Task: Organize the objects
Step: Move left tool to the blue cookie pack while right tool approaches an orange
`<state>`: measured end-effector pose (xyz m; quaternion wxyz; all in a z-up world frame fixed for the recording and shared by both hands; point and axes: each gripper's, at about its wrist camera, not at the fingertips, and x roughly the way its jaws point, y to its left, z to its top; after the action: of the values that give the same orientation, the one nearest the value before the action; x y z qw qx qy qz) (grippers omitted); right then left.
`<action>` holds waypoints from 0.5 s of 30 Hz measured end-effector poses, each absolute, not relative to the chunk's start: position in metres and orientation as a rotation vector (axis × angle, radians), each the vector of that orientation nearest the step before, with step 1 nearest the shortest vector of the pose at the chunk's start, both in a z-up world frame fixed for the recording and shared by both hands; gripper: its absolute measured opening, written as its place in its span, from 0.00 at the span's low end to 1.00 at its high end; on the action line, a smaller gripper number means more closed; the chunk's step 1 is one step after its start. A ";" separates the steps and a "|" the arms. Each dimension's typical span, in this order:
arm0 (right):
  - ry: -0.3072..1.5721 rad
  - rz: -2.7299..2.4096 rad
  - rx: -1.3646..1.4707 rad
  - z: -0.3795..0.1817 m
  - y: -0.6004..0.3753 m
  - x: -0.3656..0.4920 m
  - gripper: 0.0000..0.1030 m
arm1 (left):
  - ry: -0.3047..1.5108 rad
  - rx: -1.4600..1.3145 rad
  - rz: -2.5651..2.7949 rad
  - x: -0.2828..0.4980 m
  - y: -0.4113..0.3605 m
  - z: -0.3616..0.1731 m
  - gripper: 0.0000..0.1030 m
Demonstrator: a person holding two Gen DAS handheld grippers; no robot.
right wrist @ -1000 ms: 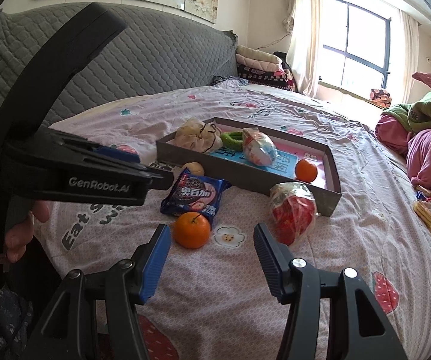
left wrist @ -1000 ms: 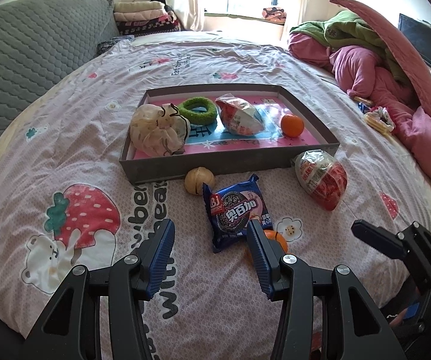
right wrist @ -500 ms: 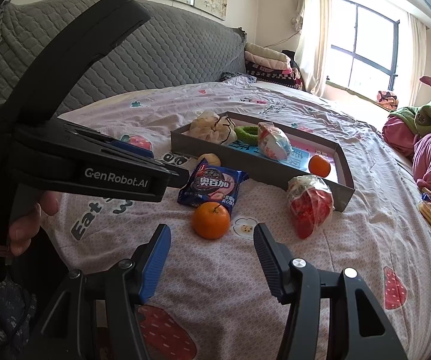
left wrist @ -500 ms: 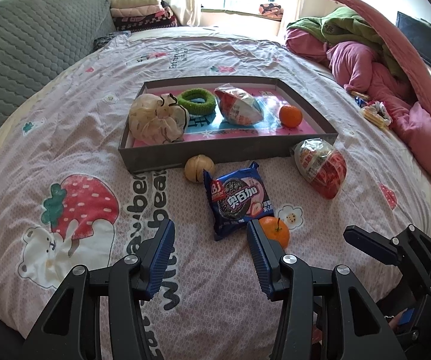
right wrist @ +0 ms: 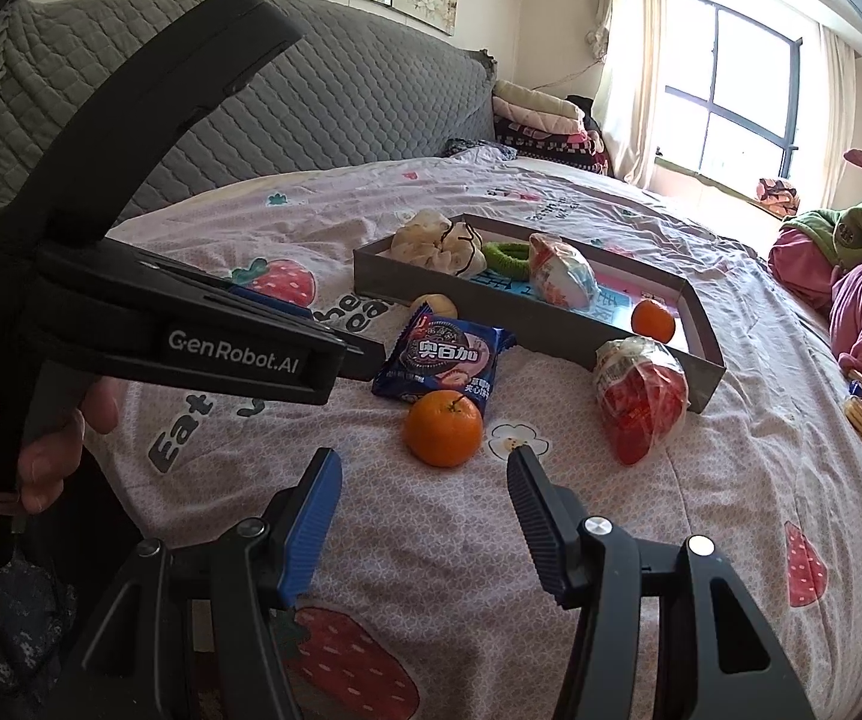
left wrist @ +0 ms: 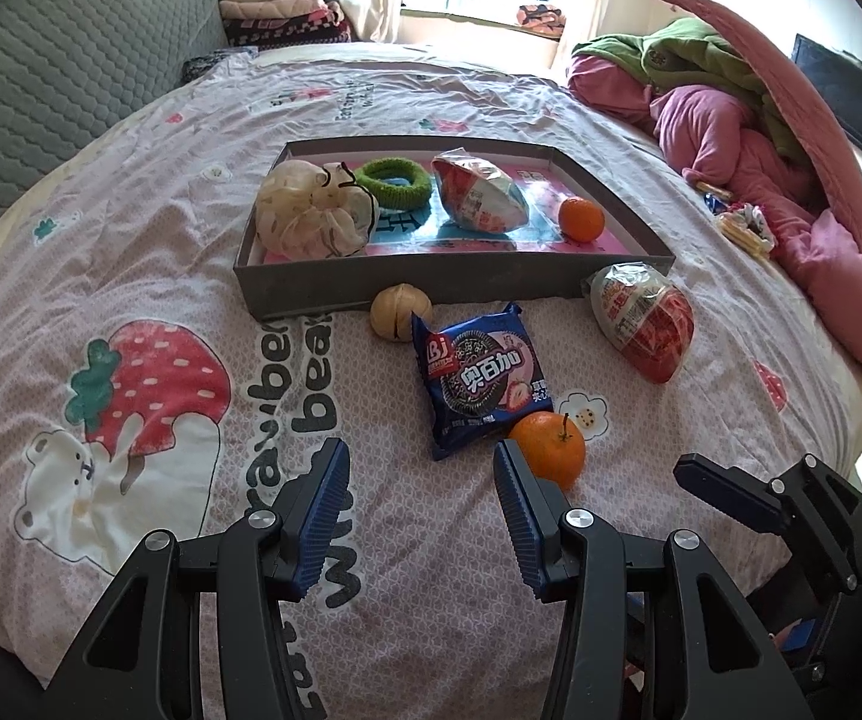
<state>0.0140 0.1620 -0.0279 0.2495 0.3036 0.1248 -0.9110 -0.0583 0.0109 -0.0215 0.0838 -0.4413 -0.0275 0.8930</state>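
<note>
Both my wrist cams look forward and down over the bed (left wrist: 203,192) from its near edge. Left faces the tray (left wrist: 431,282) head-on; right sits further right, angled left. Both share the tray and near orange (right wrist: 444,429).

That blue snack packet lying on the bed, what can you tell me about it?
The blue snack packet is a glossy, sealed plastic wrapper with crimped ends, printed with a dark sandwich cookie, a strawberry and white Chinese lettering. It lies flat, face up, on the pink bedspread, outside the grey tray. A loose orange sits against its near corner; a tan round fruit lies by its far corner. Neither gripper touches it.
</note>
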 end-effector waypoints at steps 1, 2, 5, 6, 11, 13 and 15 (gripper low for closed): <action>0.340 -2.484 0.828 -0.029 0.162 0.014 0.55 | -0.090 -1.318 2.664 -0.059 0.010 -0.022 0.50; 0.338 -2.484 0.831 -0.030 0.162 0.013 0.55 | -0.098 -1.319 2.663 -0.060 0.009 -0.023 0.50; 0.324 -2.488 0.847 -0.032 0.162 0.009 0.55 | -0.134 -1.324 2.662 -0.063 0.006 -0.025 0.50; 0.319 -2.489 0.850 -0.033 0.162 0.007 0.55 | -0.143 -1.326 2.659 -0.064 0.006 -0.027 0.50; 0.309 -2.497 0.871 -0.038 0.162 0.000 0.55 | -0.151 -1.324 2.652 -0.070 0.007 -0.031 0.50; 0.308 -2.498 0.874 -0.040 0.162 -0.003 0.55 | -0.149 -1.321 2.649 -0.073 0.009 -0.031 0.50; 0.311 -2.499 0.875 -0.042 0.160 -0.005 0.55 | -0.148 -1.318 2.650 -0.075 0.010 -0.032 0.50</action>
<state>-0.0047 0.1603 -0.0418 0.2355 0.3191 0.1132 -0.9110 -0.0754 0.0101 -0.0317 0.0892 -0.4430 -0.0498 0.8907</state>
